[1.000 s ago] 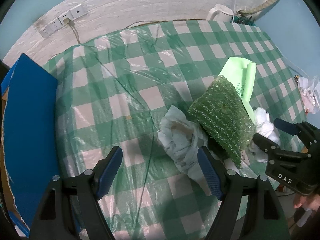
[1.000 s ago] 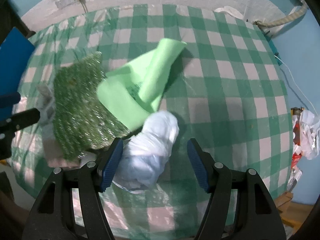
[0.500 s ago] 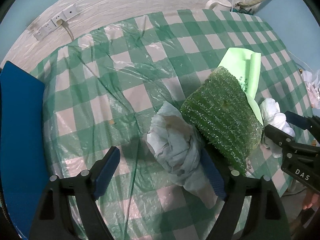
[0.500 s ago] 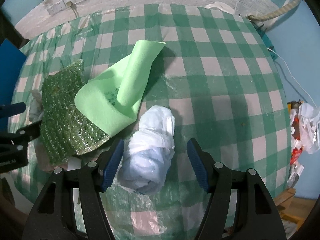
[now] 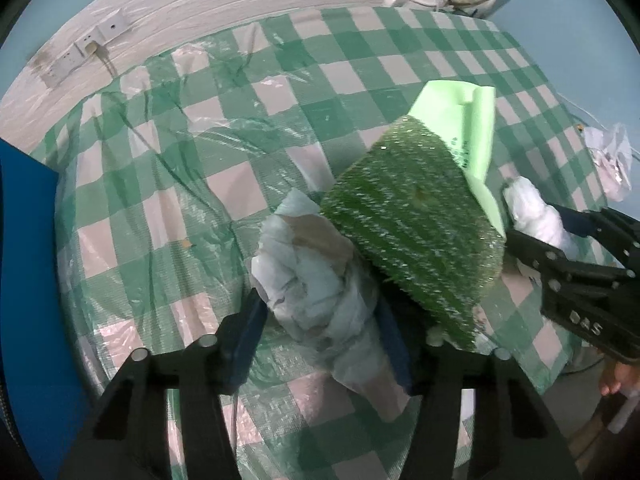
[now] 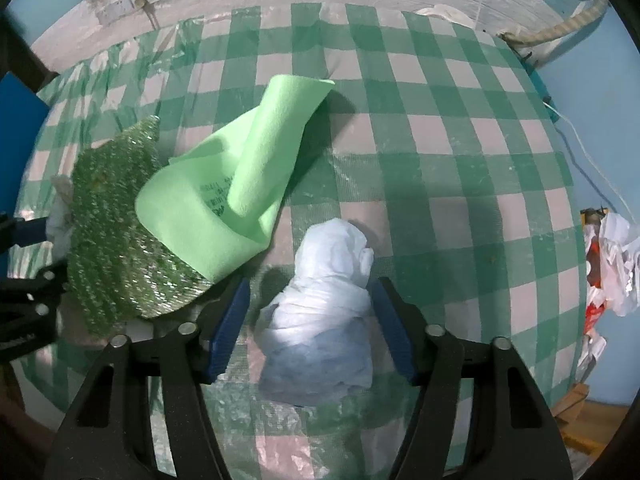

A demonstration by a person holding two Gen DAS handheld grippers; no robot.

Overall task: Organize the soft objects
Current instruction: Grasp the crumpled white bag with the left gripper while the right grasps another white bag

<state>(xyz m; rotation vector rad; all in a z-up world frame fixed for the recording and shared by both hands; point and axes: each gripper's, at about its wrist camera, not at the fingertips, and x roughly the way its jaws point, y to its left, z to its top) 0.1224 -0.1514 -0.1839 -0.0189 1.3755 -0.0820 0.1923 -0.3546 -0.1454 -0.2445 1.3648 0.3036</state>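
Note:
On the green checked tablecloth lie a crumpled white bundle, a dark green scrubbing pad, a light green cloth and a second white bundle. My left gripper has closed in around the first white bundle, its blue pads against both sides. My right gripper is open and straddles the second white bundle without squeezing it. The pad and light green cloth lie to the left of the right gripper, the cloth overlapping the pad.
A blue board stands at the table's left edge. A white wall with sockets runs behind the table. A rope and white item lie at the back right. Crumpled wrappers hang off the right side.
My left gripper moved forward over the white bundle and its jaws narrowed onto it. My right gripper shifted a little forward around its own bundle and stayed open.

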